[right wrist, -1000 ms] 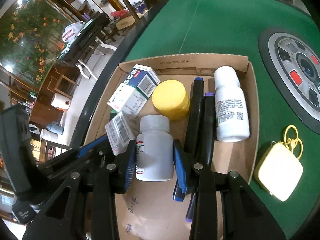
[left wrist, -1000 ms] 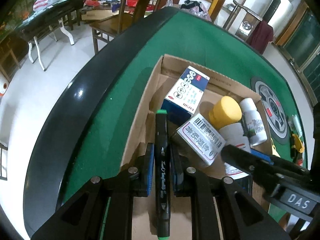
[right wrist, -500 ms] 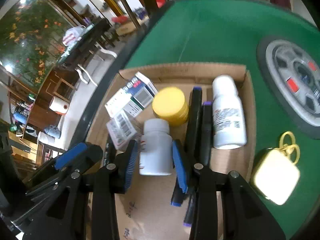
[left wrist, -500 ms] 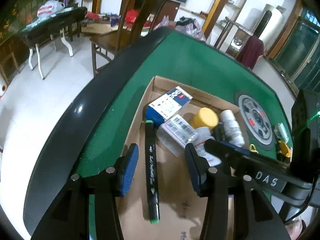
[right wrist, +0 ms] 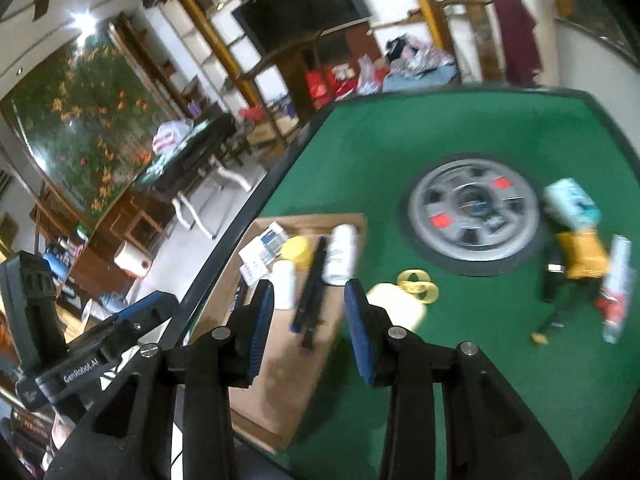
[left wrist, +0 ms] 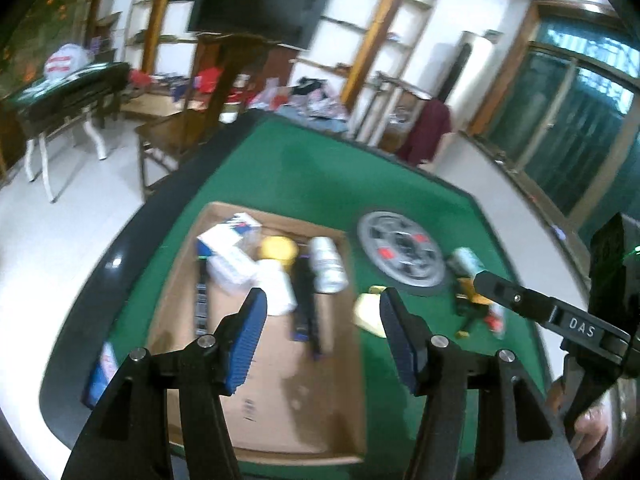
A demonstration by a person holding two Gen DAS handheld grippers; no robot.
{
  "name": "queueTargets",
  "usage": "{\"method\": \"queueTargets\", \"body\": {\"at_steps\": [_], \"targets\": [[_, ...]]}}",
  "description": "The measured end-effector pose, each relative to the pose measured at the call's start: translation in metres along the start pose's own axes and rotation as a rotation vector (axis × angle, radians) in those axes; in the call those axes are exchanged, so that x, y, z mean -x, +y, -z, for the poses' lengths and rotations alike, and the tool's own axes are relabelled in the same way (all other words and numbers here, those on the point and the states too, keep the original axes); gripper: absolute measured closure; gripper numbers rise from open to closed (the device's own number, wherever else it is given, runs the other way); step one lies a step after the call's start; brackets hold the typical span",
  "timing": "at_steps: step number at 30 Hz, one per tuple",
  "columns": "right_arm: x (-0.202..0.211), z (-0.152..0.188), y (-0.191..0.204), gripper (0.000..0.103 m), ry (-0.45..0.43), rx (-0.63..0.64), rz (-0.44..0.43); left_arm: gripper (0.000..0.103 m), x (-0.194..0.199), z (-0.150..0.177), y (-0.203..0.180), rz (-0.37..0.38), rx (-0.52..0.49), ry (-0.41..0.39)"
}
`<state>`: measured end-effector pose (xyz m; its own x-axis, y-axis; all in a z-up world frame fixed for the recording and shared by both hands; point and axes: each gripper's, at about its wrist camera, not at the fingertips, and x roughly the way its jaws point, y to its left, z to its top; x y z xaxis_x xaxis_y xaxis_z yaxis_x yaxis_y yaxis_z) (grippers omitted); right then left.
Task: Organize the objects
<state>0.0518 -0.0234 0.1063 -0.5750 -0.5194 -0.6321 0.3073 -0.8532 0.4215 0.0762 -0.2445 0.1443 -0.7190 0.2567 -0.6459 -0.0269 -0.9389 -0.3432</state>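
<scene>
A second ago our left gripper was clamped on the green-capped marker inside the cardboard box, and our right gripper straddled the white bottle; now both hang well above the green table, with far more of the room in view. The left jaws are opening with nothing between them, and the marker lies flat along the box's left wall. The right jaws stand apart and empty, and the white bottle lies in the box behind them. The box sits against the table's left edge; blurred, its far end holds a blue-and-white carton, a yellow-lidded jar, a second white bottle and two dark markers between the bottles. Outside the box, just beside its right wall, lies a cream keyring tag; beyond it, near the table's middle, is the grey dial, and towards the right edge some small items we cannot make out.
</scene>
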Motion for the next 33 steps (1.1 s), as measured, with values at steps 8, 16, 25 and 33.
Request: {"method": "queueTargets", "body": {"at_steps": [8, 16, 25, 33], "targets": [[0.145, -0.019, -0.053, 0.068, -0.139, -0.038, 0.041, 0.050, 0.070, -0.022, -0.078, 0.173, -0.071, -0.081], [0.276, -0.035, -0.088, 0.062, -0.306, -0.048, 0.151, 0.044, 0.118, -0.055, -0.141, 0.274, -0.125, -0.135], [0.326, -0.051, -0.105, 0.043, -0.443, -0.103, 0.232, 0.030, 0.104, -0.065, -0.185, 0.286, -0.182, -0.117], [0.358, -0.083, -0.121, 0.036, -0.446, -0.142, 0.309, 0.029, 0.115, -0.076, -0.195, 0.301, -0.183, -0.126]]}}
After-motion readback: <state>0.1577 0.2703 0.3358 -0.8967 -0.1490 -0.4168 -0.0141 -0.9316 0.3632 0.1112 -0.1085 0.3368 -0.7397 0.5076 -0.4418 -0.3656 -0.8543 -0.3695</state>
